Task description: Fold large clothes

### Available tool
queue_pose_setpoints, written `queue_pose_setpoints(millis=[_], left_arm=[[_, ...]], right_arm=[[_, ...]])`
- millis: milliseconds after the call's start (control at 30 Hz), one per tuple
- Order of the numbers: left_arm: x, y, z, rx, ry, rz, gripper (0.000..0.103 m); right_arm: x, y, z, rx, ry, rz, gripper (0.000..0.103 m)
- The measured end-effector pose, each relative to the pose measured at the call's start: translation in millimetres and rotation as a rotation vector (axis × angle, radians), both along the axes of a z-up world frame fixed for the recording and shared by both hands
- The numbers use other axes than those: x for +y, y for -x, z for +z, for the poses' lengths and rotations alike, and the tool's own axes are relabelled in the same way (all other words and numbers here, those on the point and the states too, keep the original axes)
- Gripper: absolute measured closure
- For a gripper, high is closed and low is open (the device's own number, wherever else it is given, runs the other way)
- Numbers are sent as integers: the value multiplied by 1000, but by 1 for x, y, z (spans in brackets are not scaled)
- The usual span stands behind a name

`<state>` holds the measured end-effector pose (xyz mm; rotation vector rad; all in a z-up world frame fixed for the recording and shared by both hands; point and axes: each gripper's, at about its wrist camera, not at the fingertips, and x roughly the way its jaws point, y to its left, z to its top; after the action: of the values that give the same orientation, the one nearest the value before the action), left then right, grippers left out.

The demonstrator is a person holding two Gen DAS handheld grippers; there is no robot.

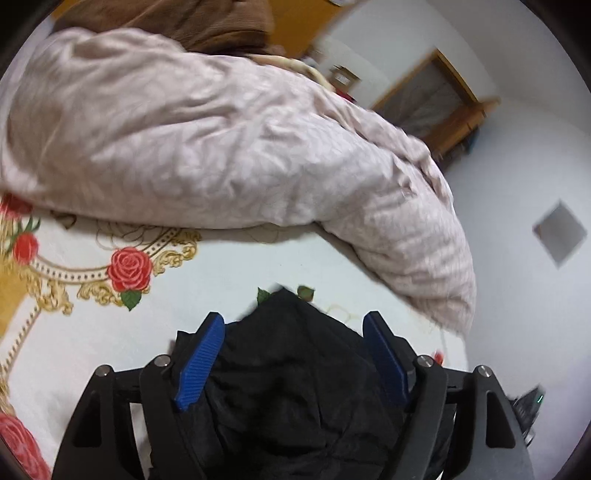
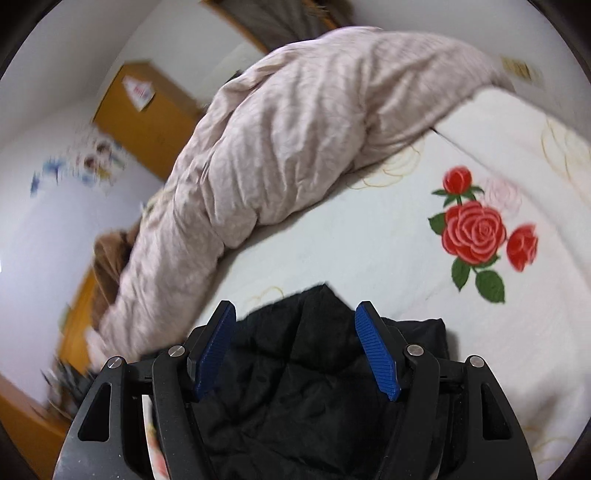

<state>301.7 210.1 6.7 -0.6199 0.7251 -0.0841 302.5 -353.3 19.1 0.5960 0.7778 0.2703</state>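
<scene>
A black padded garment (image 1: pixel 295 387) lies bunched on the white rose-printed bed sheet (image 1: pixel 240 266), low in the left wrist view. My left gripper (image 1: pixel 293 317) stands open over it. Its blue pads (image 1: pixel 199 362) sit wide apart on either side of the cloth and do not pinch it. In the right wrist view the same black garment (image 2: pixel 295 387) lies on the sheet (image 2: pixel 369 258) under my right gripper (image 2: pixel 295 306). That gripper is open too, with a peak of the cloth rising between its spread pads (image 2: pixel 376 354).
A large crumpled pale pink duvet (image 1: pixel 203 140) (image 2: pixel 295 140) is heaped across the bed beyond the garment. A brown blanket (image 1: pixel 207 22) lies behind it. White walls, a wooden-framed mirror (image 1: pixel 428 99) and an orange wooden door (image 2: pixel 147 118) surround the bed.
</scene>
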Motion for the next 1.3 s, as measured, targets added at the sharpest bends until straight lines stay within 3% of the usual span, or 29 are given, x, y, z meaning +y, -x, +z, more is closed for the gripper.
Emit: queue_pose_setpoints(millis=[133, 200, 300, 400, 467, 567, 733, 933, 1067, 1167, 1300], left_arm=[[-38, -3, -11, 35, -156, -143, 24], [-58, 1, -17, 51, -172, -219, 24], [-108, 20, -24, 7, -216, -407, 24], [-150, 25, -38, -16, -290, -499, 24], [-162, 12, -50, 8, -309, -478, 24], [-164, -14, -60, 32, -331, -400, 24], [-164, -54, -77, 72, -410, -316, 24], [-166, -71, -88, 115, -469, -333, 24], [-159, -71, -80, 126, -539, -318, 24], [-146, -70, -72, 106, -570, -288, 24], [-119, -83, -80, 145, -509, -237, 25]], right_arm=[[20, 5, -16, 20, 118, 73, 35], [28, 8, -19, 43, 172, 90, 35], [63, 32, -4, -58, 241, 201, 35], [112, 39, -14, -69, 394, 319, 35], [128, 27, -33, -31, 450, 330, 35], [130, 2, -52, 10, 527, 251, 36], [126, -35, -72, 62, 533, 208, 35], [115, -58, -91, 123, 519, 186, 35], [118, -61, -86, 167, 531, 169, 35], [120, -54, -68, 129, 561, 159, 35], [106, -63, -80, 170, 549, 130, 35]])
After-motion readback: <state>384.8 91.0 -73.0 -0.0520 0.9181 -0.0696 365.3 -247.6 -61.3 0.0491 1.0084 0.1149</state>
